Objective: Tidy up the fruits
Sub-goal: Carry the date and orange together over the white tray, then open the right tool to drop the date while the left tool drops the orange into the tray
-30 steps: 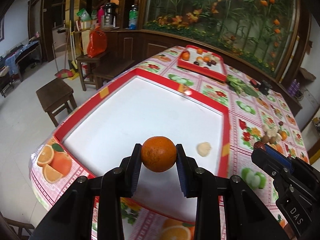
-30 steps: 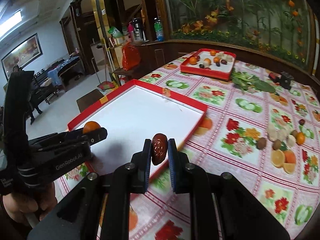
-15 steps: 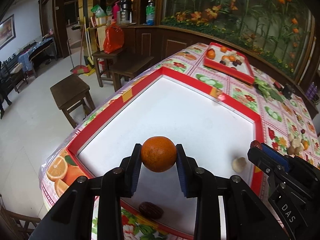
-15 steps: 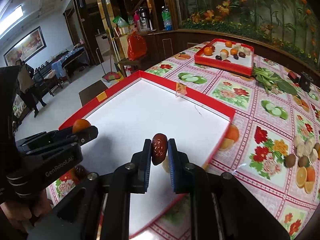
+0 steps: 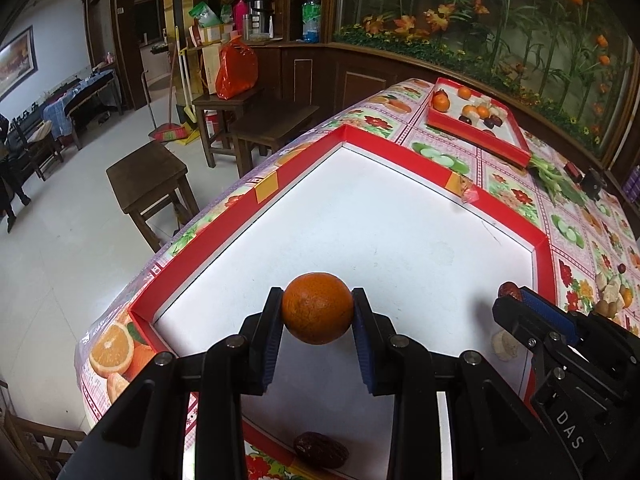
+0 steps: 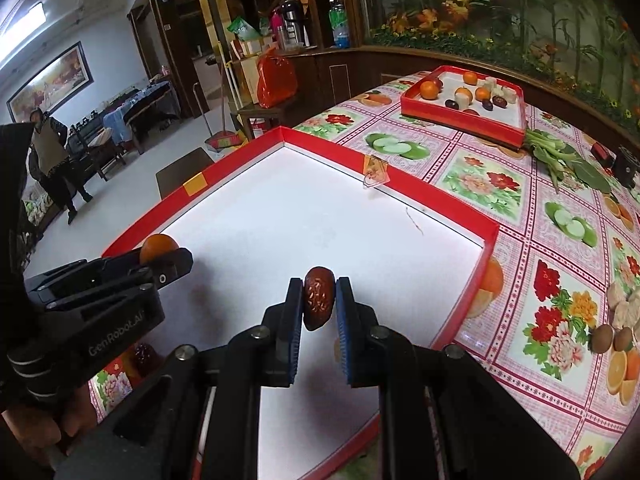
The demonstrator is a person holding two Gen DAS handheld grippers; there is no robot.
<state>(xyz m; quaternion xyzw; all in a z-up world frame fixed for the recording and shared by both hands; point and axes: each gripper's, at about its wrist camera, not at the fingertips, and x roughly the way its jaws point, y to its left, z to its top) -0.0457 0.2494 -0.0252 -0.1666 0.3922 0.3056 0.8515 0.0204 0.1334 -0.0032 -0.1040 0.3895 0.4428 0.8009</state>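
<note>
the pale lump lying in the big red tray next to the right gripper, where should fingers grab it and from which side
The pale lump lies loose on the white floor of the big red tray, close to its right wall and partly hidden by the right gripper. It looks squat and rounded, so come from above and probably close the fingers across its middle, set parallel to the wall so neither finger must fit between lump and wall.

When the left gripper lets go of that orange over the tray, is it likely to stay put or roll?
Likely to roll. The orange looks nearly round, and the fingers touch it only at its two sides. The big tray's white floor looks smooth and flat, so little would stop it, though the red rim should probably contain it. Its rind looks firm under the grip, so bruising seems unlikely.
</note>
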